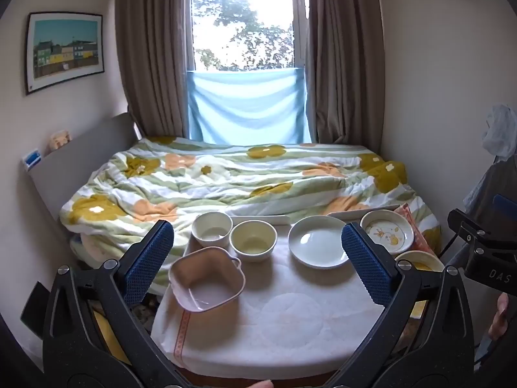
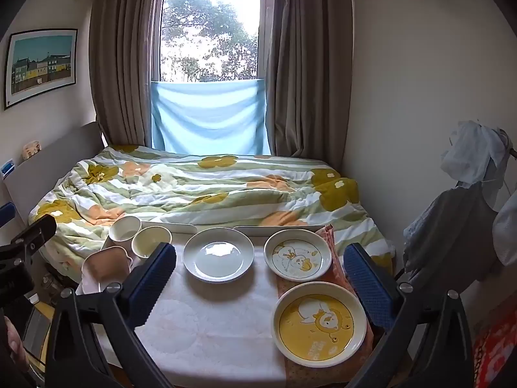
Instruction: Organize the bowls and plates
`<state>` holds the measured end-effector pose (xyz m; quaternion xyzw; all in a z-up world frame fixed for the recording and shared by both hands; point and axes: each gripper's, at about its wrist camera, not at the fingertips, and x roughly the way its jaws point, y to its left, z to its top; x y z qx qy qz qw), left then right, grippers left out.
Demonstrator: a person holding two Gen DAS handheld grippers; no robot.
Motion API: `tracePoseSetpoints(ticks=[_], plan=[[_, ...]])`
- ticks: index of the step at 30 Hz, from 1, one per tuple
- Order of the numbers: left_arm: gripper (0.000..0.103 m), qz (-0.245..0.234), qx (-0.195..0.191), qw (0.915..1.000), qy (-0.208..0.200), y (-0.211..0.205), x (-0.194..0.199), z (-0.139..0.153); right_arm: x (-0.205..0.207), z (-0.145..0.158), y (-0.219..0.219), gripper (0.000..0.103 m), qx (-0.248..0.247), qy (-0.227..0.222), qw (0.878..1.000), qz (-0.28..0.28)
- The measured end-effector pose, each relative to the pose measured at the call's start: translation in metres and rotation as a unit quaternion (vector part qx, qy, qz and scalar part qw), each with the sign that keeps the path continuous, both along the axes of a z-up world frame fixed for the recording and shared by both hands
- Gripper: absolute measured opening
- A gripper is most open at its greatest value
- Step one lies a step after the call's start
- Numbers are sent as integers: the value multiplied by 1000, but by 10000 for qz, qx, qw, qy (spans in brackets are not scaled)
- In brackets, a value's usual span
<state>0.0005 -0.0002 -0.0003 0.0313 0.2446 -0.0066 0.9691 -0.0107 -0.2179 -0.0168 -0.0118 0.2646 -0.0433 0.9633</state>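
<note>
On a small table draped in a white cloth [image 1: 284,317] stand three bowls at the left: a pink square bowl with handles [image 1: 206,278] [image 2: 105,268], a white round bowl [image 1: 211,229] [image 2: 124,229] and a cream round bowl [image 1: 253,240] [image 2: 150,242]. A plain white plate [image 1: 318,245] [image 2: 218,254] lies mid-table. A duck-print plate [image 1: 387,231] [image 2: 297,254] and a yellow bear-print plate [image 2: 320,321] [image 1: 418,260] lie at the right. My left gripper [image 1: 258,255] hangs open above the table with nothing between its fingers. So does my right gripper [image 2: 258,274].
Behind the table is a bed with a flowered quilt [image 1: 226,177]. Curtains and a window fill the back wall. Clothes hang on a rack [image 2: 468,210] at the right. A person's fingers [image 1: 499,317] show beside the right tool. A red patterned cloth [image 2: 336,271] lies under the right plates.
</note>
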Motion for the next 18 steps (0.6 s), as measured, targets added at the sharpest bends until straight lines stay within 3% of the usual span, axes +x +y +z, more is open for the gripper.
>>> tracePoseSetpoints(ticks=[8, 18], plan=[[103, -142, -79, 9998, -72, 0, 2, 2, 2, -1, -2, 103, 44, -9, 10000, 48], [103, 39, -172, 9998, -40, 9, 11, 7, 10, -3, -4, 103, -74, 10, 10000, -29]])
